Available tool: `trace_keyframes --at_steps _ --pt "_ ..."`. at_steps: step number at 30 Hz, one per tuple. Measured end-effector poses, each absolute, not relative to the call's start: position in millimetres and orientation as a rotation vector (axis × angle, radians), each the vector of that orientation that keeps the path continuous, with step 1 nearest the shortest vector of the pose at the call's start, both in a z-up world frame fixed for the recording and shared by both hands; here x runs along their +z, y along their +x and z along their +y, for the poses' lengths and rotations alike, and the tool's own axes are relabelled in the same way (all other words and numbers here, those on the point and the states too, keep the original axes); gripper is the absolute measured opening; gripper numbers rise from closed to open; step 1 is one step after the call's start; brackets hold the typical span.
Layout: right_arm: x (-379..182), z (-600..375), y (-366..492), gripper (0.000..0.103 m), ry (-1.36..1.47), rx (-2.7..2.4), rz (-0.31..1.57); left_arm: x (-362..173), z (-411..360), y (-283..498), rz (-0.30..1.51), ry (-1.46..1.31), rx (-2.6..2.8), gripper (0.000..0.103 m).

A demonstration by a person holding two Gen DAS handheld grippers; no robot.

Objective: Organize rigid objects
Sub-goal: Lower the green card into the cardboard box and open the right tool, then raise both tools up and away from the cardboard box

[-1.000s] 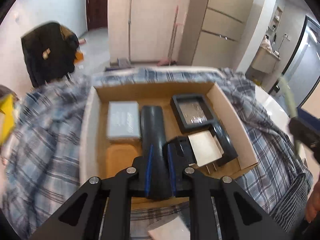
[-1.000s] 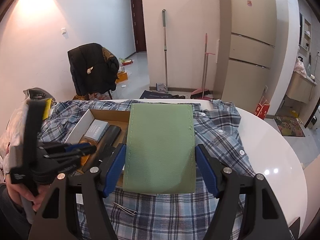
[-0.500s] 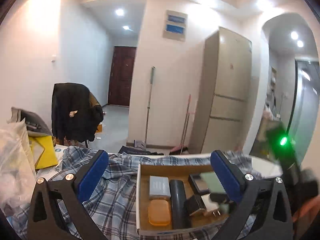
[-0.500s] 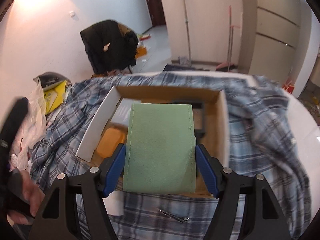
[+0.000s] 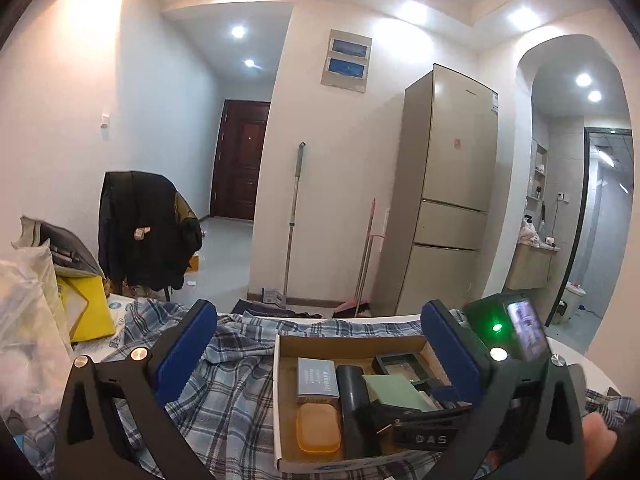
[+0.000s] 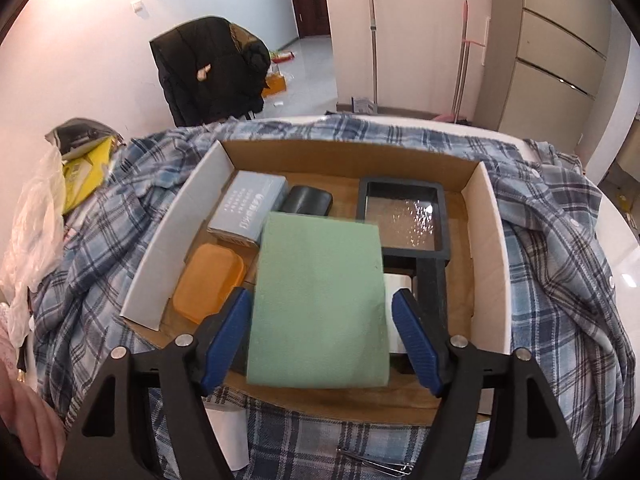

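Observation:
An open cardboard box (image 6: 348, 156) sits on a plaid cloth. A flat green pad (image 6: 320, 260) lies in it, on top of other items. My right gripper (image 6: 321, 295) straddles the pad. Its jaws are opening, and a thin gap shows at each blue pad. Also in the box are a grey-blue carton (image 6: 250, 204), a black case (image 6: 308, 200), an orange container (image 6: 210, 280) and a black-framed tray (image 6: 404, 216). My left gripper (image 5: 318, 312) hangs wide open and empty, back from the box (image 5: 348, 344), pointing nearly level. The green pad (image 5: 394, 390) shows there too.
The plaid cloth (image 6: 552, 264) covers a round white table (image 6: 624, 264). A plastic bag (image 6: 28, 240) and a yellow packet (image 6: 80, 176) lie at the left. A thin metal clip (image 6: 376, 466) and white paper (image 6: 228, 428) lie in front of the box. A hand (image 6: 24, 412) is at the lower left.
My left gripper let go of the black case, opened wide, and drew back and tilted up. My right gripper carried the green pad down into the box and its jaws spread.

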State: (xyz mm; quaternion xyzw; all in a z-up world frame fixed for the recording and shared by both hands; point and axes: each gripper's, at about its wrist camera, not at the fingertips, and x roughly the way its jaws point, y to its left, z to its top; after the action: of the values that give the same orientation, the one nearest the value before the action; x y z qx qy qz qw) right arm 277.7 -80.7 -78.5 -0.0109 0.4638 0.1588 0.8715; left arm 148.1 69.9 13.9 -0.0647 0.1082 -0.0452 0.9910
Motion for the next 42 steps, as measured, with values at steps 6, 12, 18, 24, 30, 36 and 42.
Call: trace_keyframes --at_steps 6,12,18,24,30,36,42 --pt "-39.5 -104.9 249.3 0.081 -0.036 0.309 0.848 30.2 69.0 135.4 0.186 -0.113 -0.076 0.103" --pt "13.0 -135.4 205.4 0.092 -0.023 0.285 0.692 62.2 62.5 93.0 0.090 -0.101 -0.094 0.103" --pt "53.0 -155.6 144.6 0.101 0.017 0.317 0.529 87.0 58.7 26.7 -0.046 -0.136 -0.076 0.103" --pt "68.2 -169.4 90.1 0.103 0.055 0.205 0.313 87.2 48.4 -8.4 -0.070 -0.100 -0.116 0.103" --pt "70.0 -180.4 60.1 0.103 0.077 0.165 0.134 76.3 36.9 -26.4 -0.085 -0.050 -0.073 0.103" --pt "56.6 -179.5 60.9 0.103 0.064 0.292 0.135 67.4 28.6 -13.4 0.031 -0.046 -0.106 0.103" --pt "39.5 -187.5 64.0 0.103 0.093 0.257 0.130 65.6 25.2 -18.3 0.004 -0.005 -0.079 0.103"
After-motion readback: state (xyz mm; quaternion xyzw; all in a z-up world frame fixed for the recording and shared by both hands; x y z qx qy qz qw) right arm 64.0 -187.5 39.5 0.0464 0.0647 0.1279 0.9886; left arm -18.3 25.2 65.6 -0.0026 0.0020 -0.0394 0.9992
